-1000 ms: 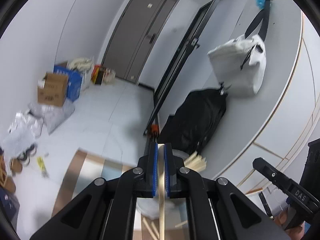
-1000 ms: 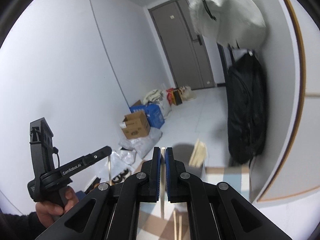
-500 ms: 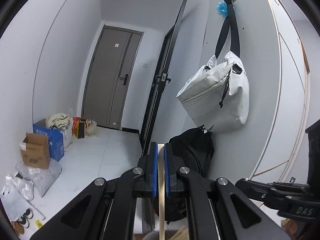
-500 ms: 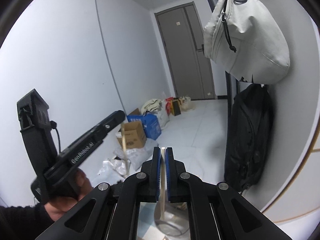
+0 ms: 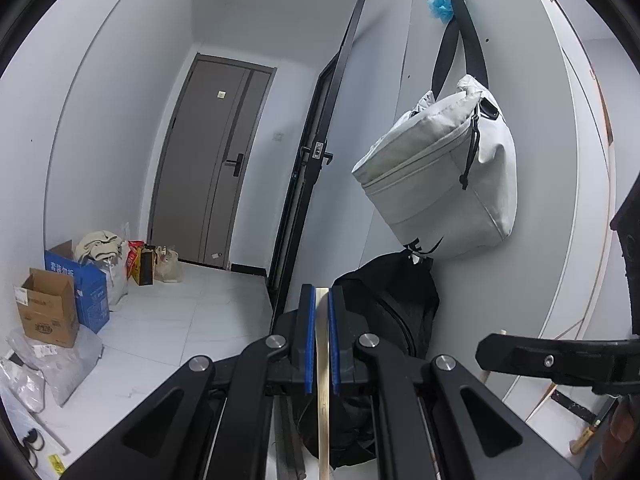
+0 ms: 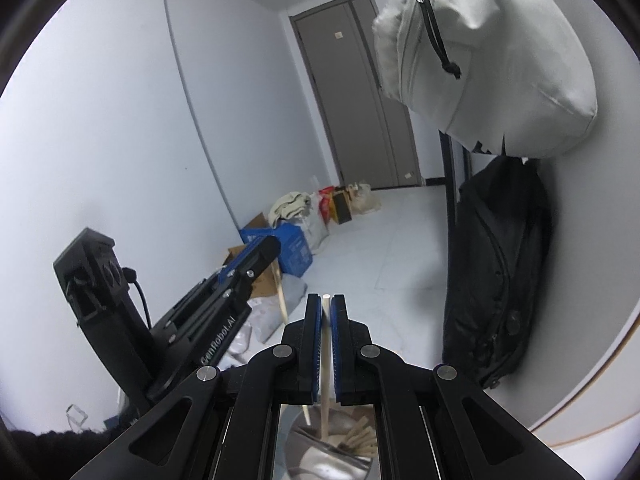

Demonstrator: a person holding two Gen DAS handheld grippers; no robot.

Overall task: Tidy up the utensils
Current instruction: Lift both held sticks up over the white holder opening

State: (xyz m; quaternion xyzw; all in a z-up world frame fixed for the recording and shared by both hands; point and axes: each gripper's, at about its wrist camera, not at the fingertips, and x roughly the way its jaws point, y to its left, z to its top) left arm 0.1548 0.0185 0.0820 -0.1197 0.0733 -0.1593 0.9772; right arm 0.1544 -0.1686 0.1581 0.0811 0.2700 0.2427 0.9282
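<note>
Left gripper [image 5: 322, 340] fingers [image 5: 307, 344] are pinched on a flat wooden stick [image 5: 323, 400], held upright. Right gripper [image 6: 326, 344] fingers [image 6: 317, 344] are clamped on a round wooden chopstick [image 6: 325, 380]; its lower end is seen inside a metal container [image 6: 320, 456] holding more wooden utensils [image 6: 360, 438]. Grey bag [image 5: 444, 176] is hung on the wall beyond.

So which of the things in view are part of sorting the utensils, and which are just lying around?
Part of the job:
- left gripper, shut on a flat wooden stick
- right gripper, shut on a round wooden stick
- metal container holding more sticks

Lying about:
- grey bag
- black backpack
- cardboard box
- blue box
</note>
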